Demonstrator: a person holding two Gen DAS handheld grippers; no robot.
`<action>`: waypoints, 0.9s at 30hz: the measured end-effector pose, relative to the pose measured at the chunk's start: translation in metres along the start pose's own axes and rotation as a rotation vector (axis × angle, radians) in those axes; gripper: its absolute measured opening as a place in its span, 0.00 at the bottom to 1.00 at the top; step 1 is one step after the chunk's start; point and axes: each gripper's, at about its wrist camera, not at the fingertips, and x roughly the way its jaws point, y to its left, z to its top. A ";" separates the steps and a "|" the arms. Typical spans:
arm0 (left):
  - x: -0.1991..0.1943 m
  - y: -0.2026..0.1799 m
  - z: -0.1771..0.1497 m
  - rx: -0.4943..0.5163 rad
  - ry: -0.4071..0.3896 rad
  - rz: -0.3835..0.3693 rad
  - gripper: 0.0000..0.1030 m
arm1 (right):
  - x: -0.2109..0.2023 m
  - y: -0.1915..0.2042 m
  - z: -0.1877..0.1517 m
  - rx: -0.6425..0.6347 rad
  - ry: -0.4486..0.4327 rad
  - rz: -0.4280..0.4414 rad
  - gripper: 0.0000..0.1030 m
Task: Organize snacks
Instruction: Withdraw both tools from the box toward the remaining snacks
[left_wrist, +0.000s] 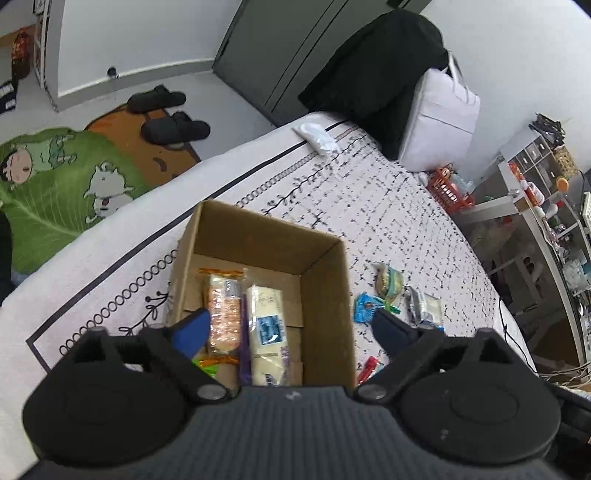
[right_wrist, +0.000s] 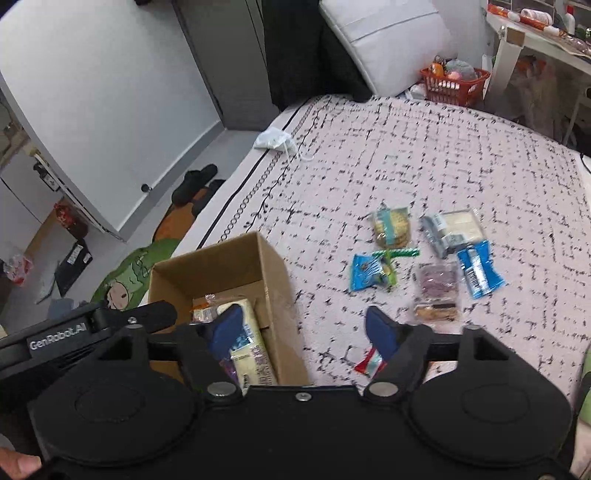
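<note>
Your stock, largest first: the bed cover (right_wrist: 443, 155), pale with black flecks, carries everything. On it, near its left edge, stands your cardboard box (left_wrist: 325, 295), open-topped. Inside the box lie two long packets side by side and touching: a cream cracker packet (left_wrist: 266, 325) with a blue label, and an orange-wrapped biscuit packet (left_wrist: 222, 310) to its left. Loose on the cover, right of the box and apart from it, you have a cluster of small snacks: a clear pack of pale wafers (right_wrist: 456, 227), a round cookie pack (right_wrist: 392, 227), a blue-and-white bar (right_wrist: 479, 271), a blue pouch (right_wrist: 367, 273) with a green-wrapped piece (right_wrist: 397, 254) touching it, a purplish clear pack (right_wrist: 437, 286), and a red-and-teal candy (right_wrist: 371, 363) nearest you. Your left gripper (left_wrist: 291, 328) hangs over the box with its blue fingers spread wide and nothing between them. Your right gripper (right_wrist: 304, 330) sits over the box's right wall, likewise spread and empty-handed.
</note>
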 end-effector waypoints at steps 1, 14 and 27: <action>-0.002 -0.004 -0.001 0.008 -0.008 0.003 0.97 | -0.003 -0.004 0.001 -0.006 -0.007 -0.003 0.82; -0.011 -0.056 -0.011 0.057 -0.020 0.009 1.00 | -0.020 -0.063 0.020 -0.051 -0.053 -0.020 0.92; 0.005 -0.115 -0.030 0.089 -0.019 0.055 1.00 | -0.027 -0.141 0.024 -0.030 -0.044 0.033 0.95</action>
